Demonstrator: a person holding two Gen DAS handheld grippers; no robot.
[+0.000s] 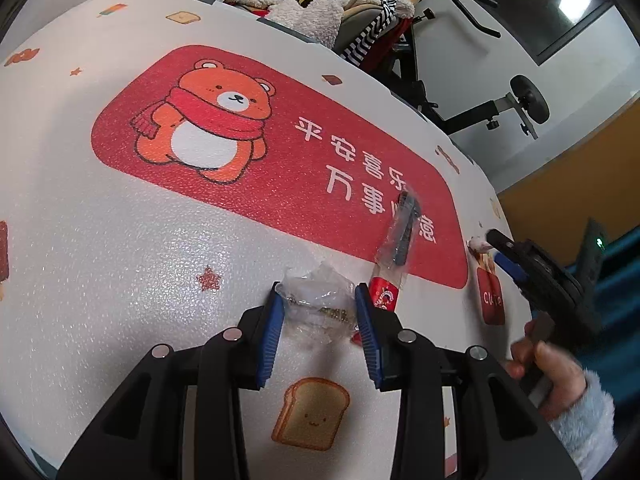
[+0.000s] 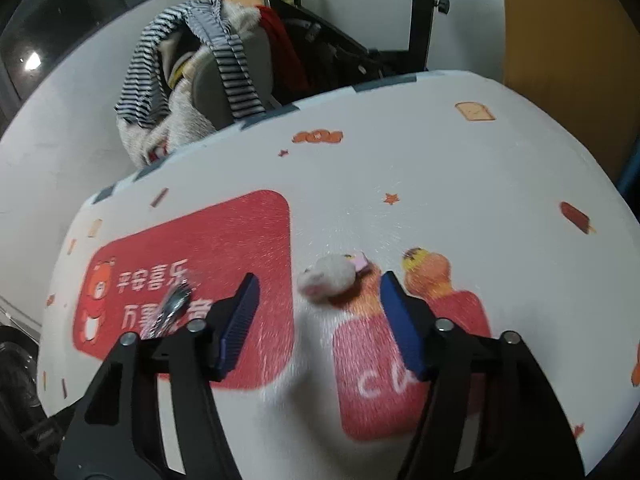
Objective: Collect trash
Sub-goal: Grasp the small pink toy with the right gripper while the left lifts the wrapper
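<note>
Left wrist: fingers (image 1: pixel 318 300) pinching a crumpled clear wrapper (image 1: pixel 316 296) on the table (image 1: pixel 120 240), well in from the edges. Looks featherlight, crinkly, slippery, so best grabbed across the bunched middle. Longer wrapper (image 1: pixel 394 248) just beside it.

Right wrist: fingers (image 2: pixel 318 292) spread, straddling a tissue wad (image 2: pixel 328 278) without touching. Soft, squishy, weightless probably; grab anywhere across the bulk.
</note>
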